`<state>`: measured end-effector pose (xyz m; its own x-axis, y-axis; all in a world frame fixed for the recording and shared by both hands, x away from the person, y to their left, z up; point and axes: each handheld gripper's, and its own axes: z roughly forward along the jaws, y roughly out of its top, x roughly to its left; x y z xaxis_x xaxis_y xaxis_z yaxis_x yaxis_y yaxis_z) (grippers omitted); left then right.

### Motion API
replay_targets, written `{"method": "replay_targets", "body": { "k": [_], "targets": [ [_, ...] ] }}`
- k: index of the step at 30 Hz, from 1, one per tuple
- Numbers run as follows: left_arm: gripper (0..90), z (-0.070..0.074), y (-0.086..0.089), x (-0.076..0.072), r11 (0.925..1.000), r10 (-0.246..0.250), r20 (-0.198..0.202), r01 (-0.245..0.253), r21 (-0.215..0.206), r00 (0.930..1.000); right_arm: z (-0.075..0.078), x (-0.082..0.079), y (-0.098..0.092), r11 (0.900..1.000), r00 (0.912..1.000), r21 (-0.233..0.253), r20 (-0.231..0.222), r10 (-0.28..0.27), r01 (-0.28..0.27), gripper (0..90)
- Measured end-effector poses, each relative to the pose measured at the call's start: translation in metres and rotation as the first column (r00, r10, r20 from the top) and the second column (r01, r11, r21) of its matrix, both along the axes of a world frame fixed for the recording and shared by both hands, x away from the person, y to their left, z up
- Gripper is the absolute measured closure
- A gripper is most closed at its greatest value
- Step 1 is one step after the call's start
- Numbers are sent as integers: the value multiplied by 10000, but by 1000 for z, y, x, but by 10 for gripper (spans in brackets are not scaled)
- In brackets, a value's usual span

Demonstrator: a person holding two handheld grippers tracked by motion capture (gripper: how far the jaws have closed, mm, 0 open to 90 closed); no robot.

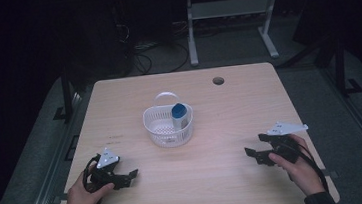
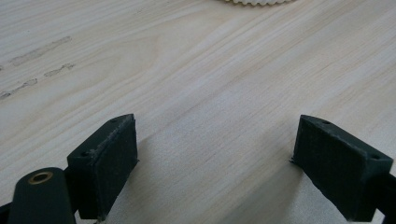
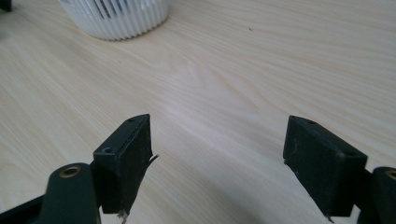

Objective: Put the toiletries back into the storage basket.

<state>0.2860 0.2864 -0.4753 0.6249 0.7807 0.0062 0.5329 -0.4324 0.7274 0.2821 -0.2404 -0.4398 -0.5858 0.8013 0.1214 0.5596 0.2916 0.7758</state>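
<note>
A white slatted basket (image 1: 157,122) with an arched handle stands at the middle of the wooden table. Inside it leans a white bottle with a blue cap (image 1: 179,113). My left gripper (image 1: 127,179) rests low at the front left, held by a hand, jaws wide apart over bare wood. My right gripper (image 1: 255,147) sits at the front right, also held by a hand, jaws spread and empty. In the left gripper view the left gripper (image 2: 215,154) faces bare wood, with the basket's rim (image 2: 254,2) at the top edge. The right gripper (image 3: 217,154) faces the basket's wall (image 3: 116,18) at upper left.
The table (image 1: 221,128) has a round cable hole (image 1: 218,81) near its far edge. Faint marks (image 2: 39,51) lie on the wood left of the basket. Beyond the table stand a white desk frame (image 1: 230,12) and loose cables on a dark floor.
</note>
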Motion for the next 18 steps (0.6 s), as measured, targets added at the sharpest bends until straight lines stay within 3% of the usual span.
{"method": "replay_targets", "body": {
  "k": [5, 14, 18],
  "targets": [
    [129, 0, 0, 0, 10000, -2, -1, 2, 5, 10000, -8, -7, -11, 9993, 9994, -199, -113, -330, 327, 233],
    [129, 0, 0, 0, 10000, 4, -2, -4, -5, 10000, -25, -15, -22, 9874, 9964, -1412, -339, -774, 718, 232],
    [129, 0, 0, 0, 10000, 2, -2, -2, 3, 10000, -31, -14, -22, 9837, 9953, -1671, -589, -775, 667, 216]
  ]
}}
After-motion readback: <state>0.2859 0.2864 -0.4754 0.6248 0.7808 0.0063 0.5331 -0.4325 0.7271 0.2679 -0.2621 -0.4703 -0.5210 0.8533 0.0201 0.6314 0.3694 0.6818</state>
